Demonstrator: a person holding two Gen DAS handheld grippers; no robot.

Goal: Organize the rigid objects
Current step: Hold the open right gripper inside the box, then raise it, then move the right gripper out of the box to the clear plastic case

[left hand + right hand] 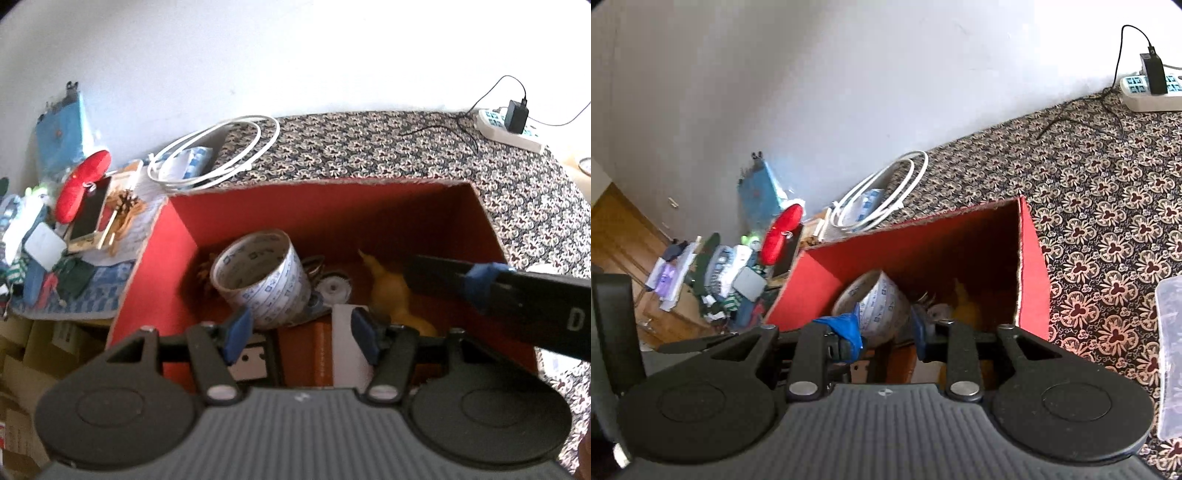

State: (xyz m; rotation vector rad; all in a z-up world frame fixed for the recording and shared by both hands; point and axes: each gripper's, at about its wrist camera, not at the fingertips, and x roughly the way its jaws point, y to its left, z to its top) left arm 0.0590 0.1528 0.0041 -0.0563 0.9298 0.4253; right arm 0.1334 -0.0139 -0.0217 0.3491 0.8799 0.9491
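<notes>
The left gripper [301, 334] hangs over the red box [177, 236], jaws apart, nothing between its blue pads. The right gripper [886, 332] is also parted and empty; no pad presses on anything. In the left view its dark finger reaches in over the box's right side. Inside the box lie a tape roll [262, 280] on its side, a yellow toy [395, 295], a white gear [334, 288] between them, and an orange and white box nearest the pads. A coiled white cable [218, 155] and left-hand clutter [85, 210] lie beyond the box; a power strip [509, 129] sits on the patterned cloth [369, 147].
</notes>
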